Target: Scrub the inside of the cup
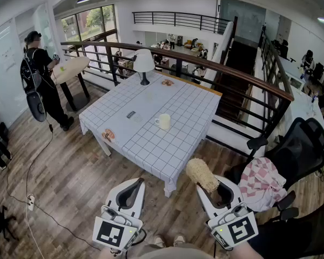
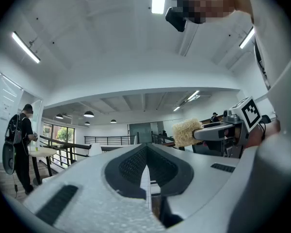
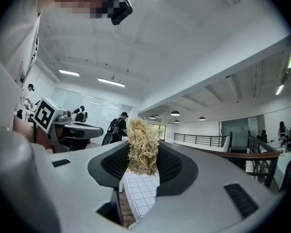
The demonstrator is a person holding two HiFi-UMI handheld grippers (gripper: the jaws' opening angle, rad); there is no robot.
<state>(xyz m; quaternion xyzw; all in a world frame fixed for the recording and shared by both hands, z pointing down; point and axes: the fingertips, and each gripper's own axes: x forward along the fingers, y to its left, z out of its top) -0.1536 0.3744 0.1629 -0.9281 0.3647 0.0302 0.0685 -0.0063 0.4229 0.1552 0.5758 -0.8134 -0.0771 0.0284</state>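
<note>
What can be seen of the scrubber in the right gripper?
The scrubber is a pale, straw-coloured wad of coarse tangled fibres, loofah-like and roughly oval. It stands upright, clamped between the right gripper's fingers, with its top sticking out above them. It is held in the air short of the table, apart from the cup. Nothing else touches it.

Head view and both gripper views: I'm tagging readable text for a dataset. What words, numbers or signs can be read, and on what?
No words or numbers can be read.
Square marker on the left gripper, another on the right gripper: patterns, no letters.
Dark card on the table: too small to read.
Cup: no print seen.
</note>
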